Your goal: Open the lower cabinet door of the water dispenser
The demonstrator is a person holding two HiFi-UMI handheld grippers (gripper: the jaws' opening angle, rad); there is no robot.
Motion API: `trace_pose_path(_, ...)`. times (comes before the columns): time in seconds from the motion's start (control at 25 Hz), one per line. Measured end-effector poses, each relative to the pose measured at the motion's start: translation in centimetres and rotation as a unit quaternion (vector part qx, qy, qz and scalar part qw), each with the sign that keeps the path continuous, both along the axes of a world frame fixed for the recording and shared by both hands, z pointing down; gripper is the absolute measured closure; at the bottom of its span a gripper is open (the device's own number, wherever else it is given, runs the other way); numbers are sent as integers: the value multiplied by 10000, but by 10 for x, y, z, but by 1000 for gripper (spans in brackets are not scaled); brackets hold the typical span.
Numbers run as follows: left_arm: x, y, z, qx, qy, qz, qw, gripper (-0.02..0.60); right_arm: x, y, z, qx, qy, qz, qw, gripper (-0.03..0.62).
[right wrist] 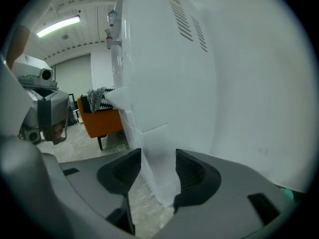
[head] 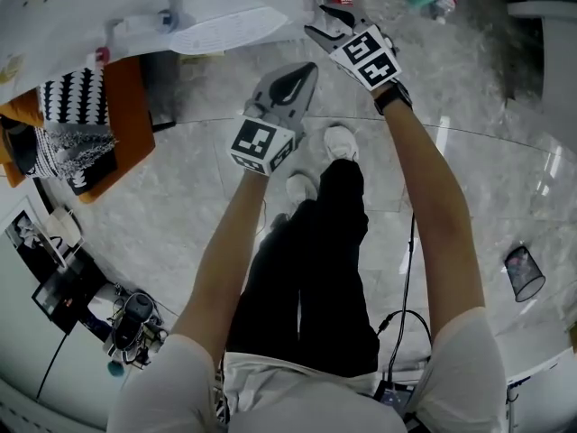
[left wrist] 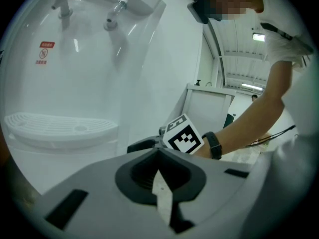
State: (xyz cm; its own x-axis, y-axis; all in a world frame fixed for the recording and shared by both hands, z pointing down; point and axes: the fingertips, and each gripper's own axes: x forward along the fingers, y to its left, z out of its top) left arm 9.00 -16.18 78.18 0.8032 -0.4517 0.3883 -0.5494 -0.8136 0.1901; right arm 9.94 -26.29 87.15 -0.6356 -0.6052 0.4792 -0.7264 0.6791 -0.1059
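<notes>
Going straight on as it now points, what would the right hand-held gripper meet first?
Probably the lower corner edge of the white water dispenser, which shows between its open jaws; depth unclear.

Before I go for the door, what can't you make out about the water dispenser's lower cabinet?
Lower cabinet door: left gripper view, left gripper covers most below the drip tray.
Door handle: in no view.
Head view: water dispenser, its top hides its front.
Right gripper view: unclear whether right gripper touches the dispenser's corner.
</notes>
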Motion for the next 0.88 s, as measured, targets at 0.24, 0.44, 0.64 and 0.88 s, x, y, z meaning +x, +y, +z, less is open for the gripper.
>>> trace_pose_path(0.24, -6, 1, 0, -26, 14, -54, 10000, 577, -13, -4, -8, 101, -59, -181, 9998, 389)
trace_pose_path(0.44, -9, 4, -1, -25, 37, -64, 10000, 577, -9, -5, -8, 121, -43, 34, 9999, 413)
trace_pose_path(0.64, -13, 11, 0, -64, 80, -130, 9999, 577, -11, -2, -8, 5, -142, 111, 9998, 433)
trace_pose_path(0.88, -22, 18, 2, -93, 105, -203, 9997, 577, -11, 5, -7, -59, -61, 71, 9999, 441)
